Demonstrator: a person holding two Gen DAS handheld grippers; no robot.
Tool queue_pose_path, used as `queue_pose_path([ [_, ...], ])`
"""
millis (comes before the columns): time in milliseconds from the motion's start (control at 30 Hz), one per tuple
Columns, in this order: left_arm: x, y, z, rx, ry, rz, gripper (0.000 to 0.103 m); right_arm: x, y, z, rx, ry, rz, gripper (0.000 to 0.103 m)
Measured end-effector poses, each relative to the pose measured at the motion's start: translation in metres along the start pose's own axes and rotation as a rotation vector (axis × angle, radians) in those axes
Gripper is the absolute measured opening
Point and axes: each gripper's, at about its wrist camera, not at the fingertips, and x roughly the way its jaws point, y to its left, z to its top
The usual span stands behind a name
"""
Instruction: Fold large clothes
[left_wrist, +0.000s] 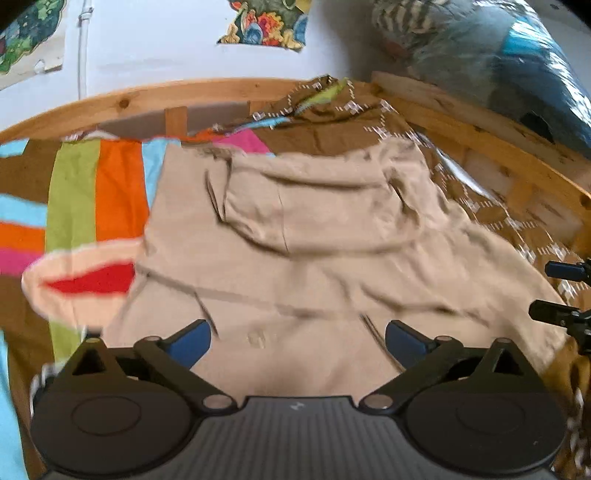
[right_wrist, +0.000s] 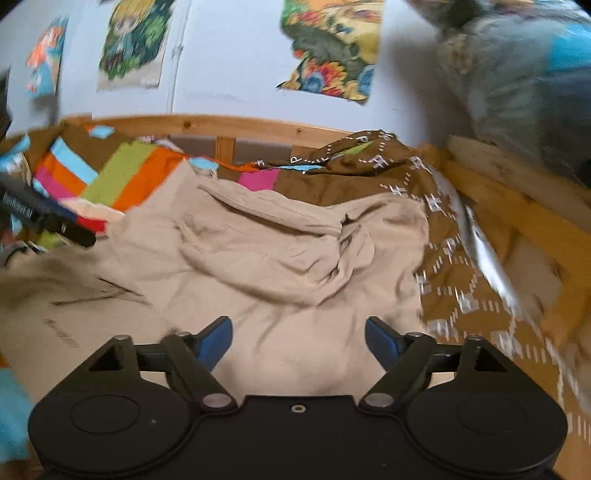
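Beige hoodie (left_wrist: 314, 258) lies spread on the bed's striped cover (left_wrist: 110, 192), hood folded over its back. Left tool (left_wrist: 297, 341) hovers above it, jaws spread wide, nothing between them. Right tool (right_wrist: 298, 338) likewise gapes empty over the rumpled fabric.

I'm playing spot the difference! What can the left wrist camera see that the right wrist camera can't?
Only the left wrist view shows the hoodie's cuff with red lining wide open, and the left gripper, open over the cloth.

Only the right wrist view shows the two posters on the left wall and the right gripper, open too.

Both show the beige hoodie, the striped bedspread, the wooden bed frame and the flowery poster.
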Motion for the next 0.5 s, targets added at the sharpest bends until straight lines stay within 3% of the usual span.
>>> queue_pose_path([
  [100,-0.010,-0.012,-0.026,-0.011,-0.004,-0.015,0.102,-0.034,0.009,-0.021,0.085,0.014,0.021,0.099],
  [167,-0.012,-0.021,-0.043,-0.010,0.006,-0.027,0.102,-0.049,0.020,-0.035,0.079,0.042,0.058,0.100],
  [300,-0.009,-0.044,-0.065,0.134,0.074,-0.042,0.102,-0.062,0.045,-0.048,-0.127,0.086,0.106,0.102],
  [400,-0.009,-0.062,-0.076,0.259,0.080,-0.013,0.102,-0.056,0.054,-0.058,-0.214,0.138,0.149,0.102],
  [500,-0.005,-0.073,-0.083,0.301,0.097,-0.007,0.102,-0.041,0.063,-0.072,-0.287,0.219,0.168,0.102],
])
